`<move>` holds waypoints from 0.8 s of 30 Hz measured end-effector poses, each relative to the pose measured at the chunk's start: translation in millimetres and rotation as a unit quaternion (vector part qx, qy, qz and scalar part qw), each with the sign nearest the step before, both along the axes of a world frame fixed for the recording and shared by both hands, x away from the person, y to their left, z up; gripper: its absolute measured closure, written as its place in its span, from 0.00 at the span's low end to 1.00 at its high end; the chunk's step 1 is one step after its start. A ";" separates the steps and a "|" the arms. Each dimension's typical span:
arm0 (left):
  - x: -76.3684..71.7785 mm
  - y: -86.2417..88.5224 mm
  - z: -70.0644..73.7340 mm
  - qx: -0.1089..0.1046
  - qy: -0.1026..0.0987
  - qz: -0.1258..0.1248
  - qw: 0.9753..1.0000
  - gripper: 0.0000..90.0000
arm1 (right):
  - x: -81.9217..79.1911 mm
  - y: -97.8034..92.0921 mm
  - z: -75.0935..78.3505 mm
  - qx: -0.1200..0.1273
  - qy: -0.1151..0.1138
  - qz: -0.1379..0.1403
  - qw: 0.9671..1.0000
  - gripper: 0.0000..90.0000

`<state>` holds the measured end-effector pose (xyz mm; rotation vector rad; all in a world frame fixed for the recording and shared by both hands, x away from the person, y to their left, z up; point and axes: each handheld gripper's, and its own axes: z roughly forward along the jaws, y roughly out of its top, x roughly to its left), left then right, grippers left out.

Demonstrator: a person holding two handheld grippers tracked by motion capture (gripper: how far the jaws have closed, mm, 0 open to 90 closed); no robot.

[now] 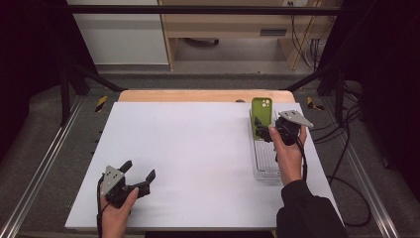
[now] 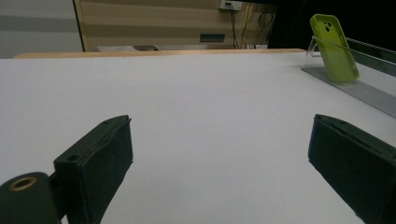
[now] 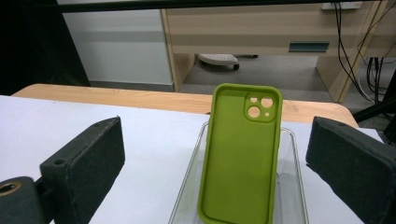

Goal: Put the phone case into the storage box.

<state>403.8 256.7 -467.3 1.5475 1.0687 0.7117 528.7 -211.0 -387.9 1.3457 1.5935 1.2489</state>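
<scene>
High view: a green phone case (image 1: 261, 115) stands upright at the far end of a clear tray (image 1: 265, 166), which lies along the table's (image 1: 188, 148) right edge, running toward the far right corner. The right gripper (image 1: 261, 130) hovers over the tray just before the case, its jaws spread wide and holding nothing. In the right gripper view the case (image 3: 240, 158) stands between the two jaws, its hollow inner side and camera cutout facing the camera, leaning back slightly. The left gripper (image 1: 140, 172) rests near the table's near left corner, jaws also wide apart and empty, well away from the case (image 2: 334, 49).

The case looks like soft silicone: light, bendy, grippy rather than slippery, not fragile. Being hollow, it will likely buckle if squeezed hard across its width. The safer hold seems to be on the two long side rims around mid-height, with gentle pressure, or pinching one rim wall. The tray (image 3: 292, 186) is light too and may shift if nudged.
</scene>
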 end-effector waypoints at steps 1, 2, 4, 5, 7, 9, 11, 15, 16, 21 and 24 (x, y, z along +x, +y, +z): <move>-0.1 -0.4 0.2 0.000 -0.001 -0.001 1.000 0.07 | -1.6 0.0 0.3 0.000 -0.002 0.002 1.000 0.05; -0.1 -1.0 0.3 0.000 -0.002 -0.002 1.000 0.07 | -3.4 0.0 0.8 0.001 -0.003 0.003 1.000 0.05; 0.0 -2.0 0.1 0.004 -0.002 -0.004 1.000 0.07 | -6.6 -0.6 2.1 0.001 -0.004 0.007 1.000 0.05; -0.1 -2.4 0.2 0.006 -0.002 -0.004 1.000 0.07 | -8.1 -1.3 3.1 0.002 -0.004 0.007 1.000 0.05; -0.7 -2.3 0.4 0.014 -0.003 -0.005 1.000 0.07 | -10.7 -3.8 5.8 0.006 0.000 0.010 1.000 0.06; -2.7 -1.1 1.0 0.020 -0.004 -0.004 1.000 0.07 | -13.0 -6.1 8.4 0.006 0.002 0.017 1.000 0.06; -5.2 0.9 2.1 0.020 -0.006 -0.005 1.000 0.07 | -16.4 -8.3 10.7 0.007 0.000 0.021 1.000 0.06; -5.9 3.9 3.2 0.014 -0.009 0.001 1.000 0.07 | -24.1 -12.4 11.9 0.017 -0.001 0.026 1.000 0.05; -5.4 4.1 3.1 0.013 -0.007 -0.002 1.000 0.07 | -26.0 -13.4 11.7 0.020 -0.001 0.027 0.999 0.05; -3.7 6.7 6.8 0.016 -0.016 -0.008 1.000 0.06 | -36.3 -19.4 12.0 0.019 -0.012 0.034 0.999 0.05; -3.8 8.6 6.8 0.014 -0.016 -0.006 1.000 0.06 | -42.1 -23.3 15.6 0.014 -0.021 0.041 0.999 0.06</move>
